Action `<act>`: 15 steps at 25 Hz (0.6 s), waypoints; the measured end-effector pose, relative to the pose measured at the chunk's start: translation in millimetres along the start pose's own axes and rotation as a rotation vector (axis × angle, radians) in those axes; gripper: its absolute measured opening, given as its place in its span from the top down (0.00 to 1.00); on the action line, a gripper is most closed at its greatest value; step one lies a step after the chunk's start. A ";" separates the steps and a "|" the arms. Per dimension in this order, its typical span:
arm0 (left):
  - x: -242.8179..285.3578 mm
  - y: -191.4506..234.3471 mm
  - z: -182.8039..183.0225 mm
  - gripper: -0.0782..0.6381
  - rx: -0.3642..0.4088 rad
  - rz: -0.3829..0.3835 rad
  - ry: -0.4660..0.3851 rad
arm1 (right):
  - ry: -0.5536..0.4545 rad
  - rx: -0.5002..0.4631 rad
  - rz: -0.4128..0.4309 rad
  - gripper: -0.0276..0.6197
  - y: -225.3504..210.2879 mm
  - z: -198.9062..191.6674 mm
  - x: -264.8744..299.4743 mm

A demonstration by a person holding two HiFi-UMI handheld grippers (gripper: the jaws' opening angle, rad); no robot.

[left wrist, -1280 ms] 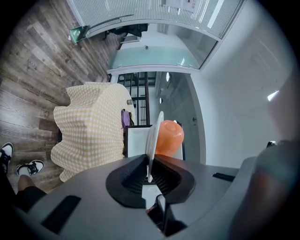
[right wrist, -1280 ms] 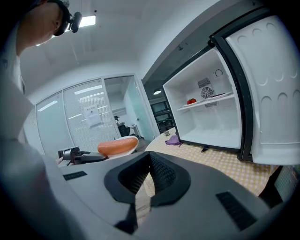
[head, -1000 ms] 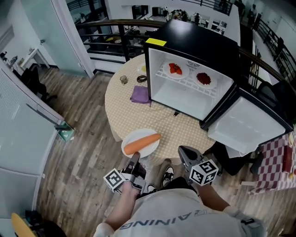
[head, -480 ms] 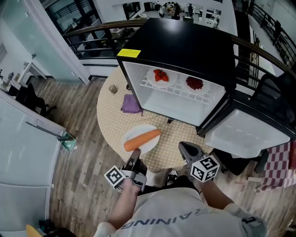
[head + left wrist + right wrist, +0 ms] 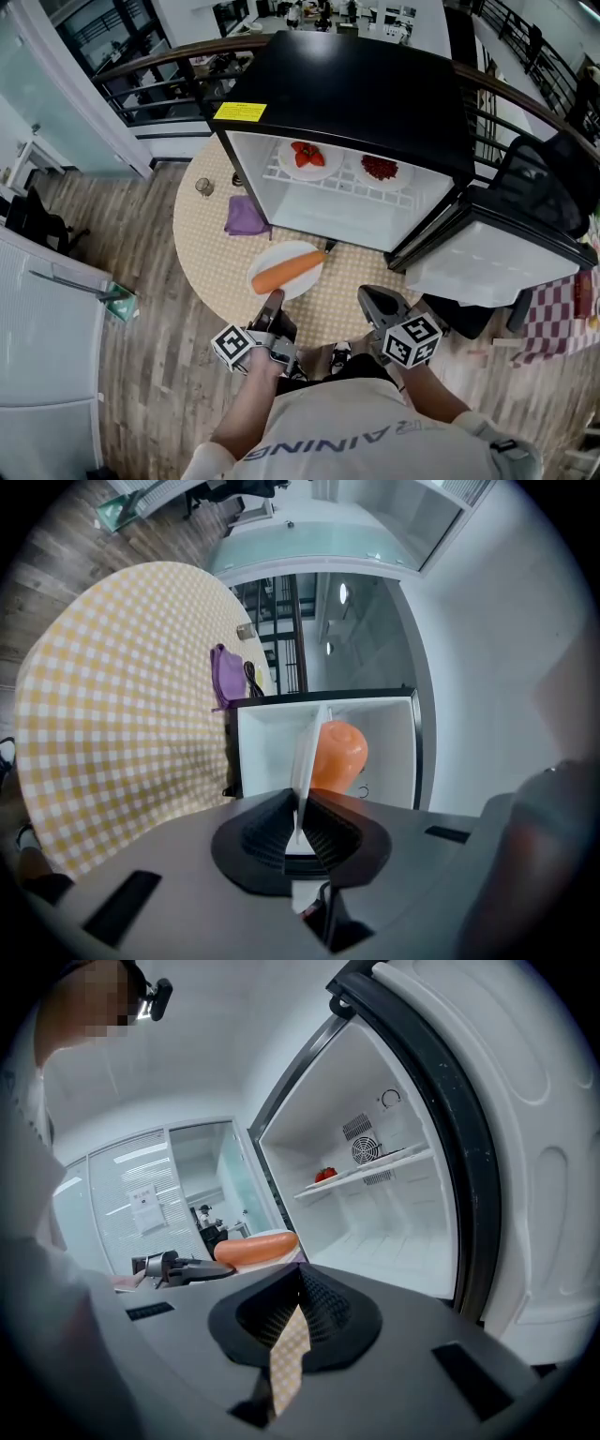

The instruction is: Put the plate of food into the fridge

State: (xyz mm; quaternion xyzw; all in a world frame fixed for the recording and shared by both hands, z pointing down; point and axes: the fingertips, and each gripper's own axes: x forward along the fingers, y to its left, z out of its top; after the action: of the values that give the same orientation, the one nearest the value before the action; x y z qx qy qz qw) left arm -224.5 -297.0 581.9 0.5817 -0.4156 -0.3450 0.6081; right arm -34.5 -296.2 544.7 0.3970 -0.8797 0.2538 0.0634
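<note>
A white plate (image 5: 298, 255) carrying one big orange carrot (image 5: 286, 270) hangs over the round checked table (image 5: 211, 253), just before the open black fridge (image 5: 366, 89). My left gripper (image 5: 274, 302) is shut on the plate's near rim. In the left gripper view the plate (image 5: 305, 761) shows edge-on between the pads of my left gripper (image 5: 300, 803), with the carrot (image 5: 337, 752) to its right. My right gripper (image 5: 368, 297) is shut and holds nothing, right of the plate. In the right gripper view its tip (image 5: 298, 1279) faces the fridge's white inside, with the carrot (image 5: 255, 1248) to the left.
The fridge shelf (image 5: 337, 178) holds a plate of strawberries (image 5: 302, 155) and a plate of dark red berries (image 5: 378, 168). The fridge door (image 5: 487, 267) stands swung out to the right. A purple cloth (image 5: 244, 216) and a small jar (image 5: 203, 187) lie on the table, left of the fridge.
The plate with the carrot has moved forward, closer to the fridge opening, still in my left gripper. The right gripper has kept its place beside it.
</note>
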 end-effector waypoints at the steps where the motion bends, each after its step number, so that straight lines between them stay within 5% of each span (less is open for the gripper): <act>1: 4.8 1.5 2.3 0.85 0.000 0.001 0.008 | -0.002 0.002 -0.008 0.92 1.0 0.4 0.7; 15: 113.6 41.0 30.7 0.85 0.023 0.053 0.035 | 0.025 0.029 -0.076 0.92 -6.5 -9.5 1.7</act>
State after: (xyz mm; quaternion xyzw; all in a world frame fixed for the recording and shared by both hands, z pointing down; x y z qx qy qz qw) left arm -207.6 -409.0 633.8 0.5834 -0.4240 -0.3139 0.6175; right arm -31.8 -296.3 556.0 0.4278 -0.8594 0.2687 0.0783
